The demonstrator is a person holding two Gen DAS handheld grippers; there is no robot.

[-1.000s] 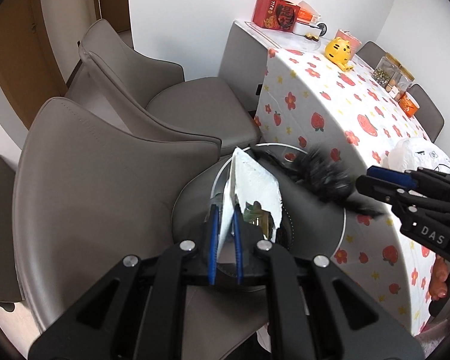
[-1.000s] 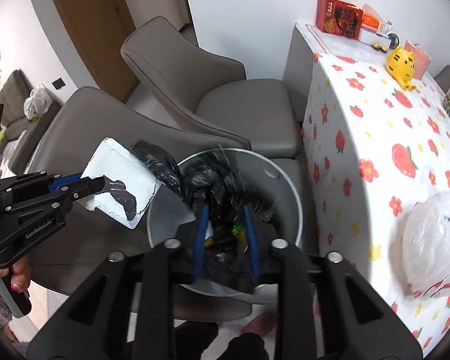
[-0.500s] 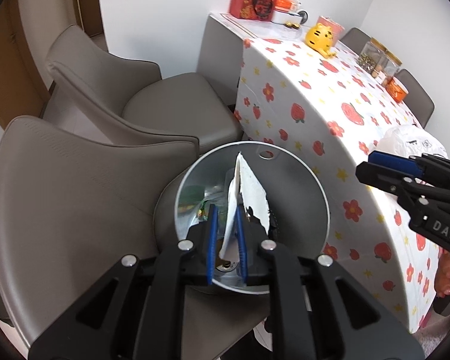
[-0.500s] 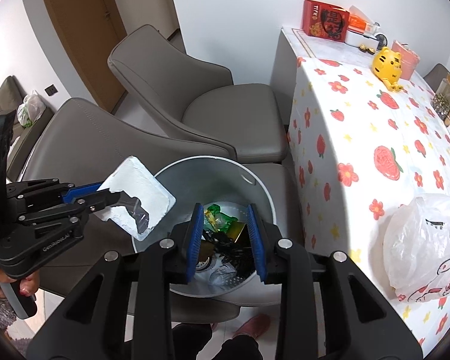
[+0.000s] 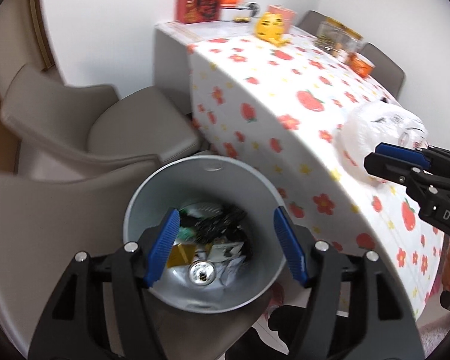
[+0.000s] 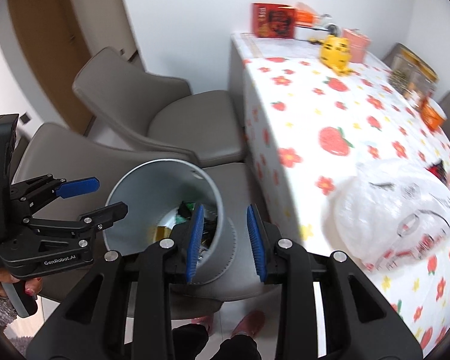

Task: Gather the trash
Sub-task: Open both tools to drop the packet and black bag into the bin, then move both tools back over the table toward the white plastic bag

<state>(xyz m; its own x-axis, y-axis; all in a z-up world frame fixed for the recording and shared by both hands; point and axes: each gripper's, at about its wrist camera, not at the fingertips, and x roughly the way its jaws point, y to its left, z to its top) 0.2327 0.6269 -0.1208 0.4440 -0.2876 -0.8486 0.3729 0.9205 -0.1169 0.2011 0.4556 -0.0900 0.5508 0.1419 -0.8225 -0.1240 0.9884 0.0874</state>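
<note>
A grey metal bin [image 5: 141, 210] [image 6: 135, 186] stands on a chair seat, with a drinks can [image 5: 201, 273], black plastic and wrappers lying inside. My left gripper [image 5: 225, 210] [image 6: 111, 196] hangs over the bin's mouth. Its jaws are opening and nothing is between them. My right gripper [image 6: 225, 207] [image 5: 373, 156] is open and empty at the bin's right side, close to the table edge. A crumpled white plastic bag [image 6: 405, 210] [image 5: 372, 132] lies on the table by that edge.
The table [image 5: 255, 96] has a strawberry-print cloth, with a red box [image 5: 199, 6], a yellow cat figure [image 5: 271, 28], jars and an orange cup [image 6: 433, 117] at its far end. Grey chairs [image 6: 129, 90] stand left of the bin. A person's slippered feet [image 6: 249, 324] are below.
The black plastic left my right gripper and dropped into the bin. My left gripper moved over the bin, opened and let go of the white tray piece. Both grippers shifted toward the table.
</note>
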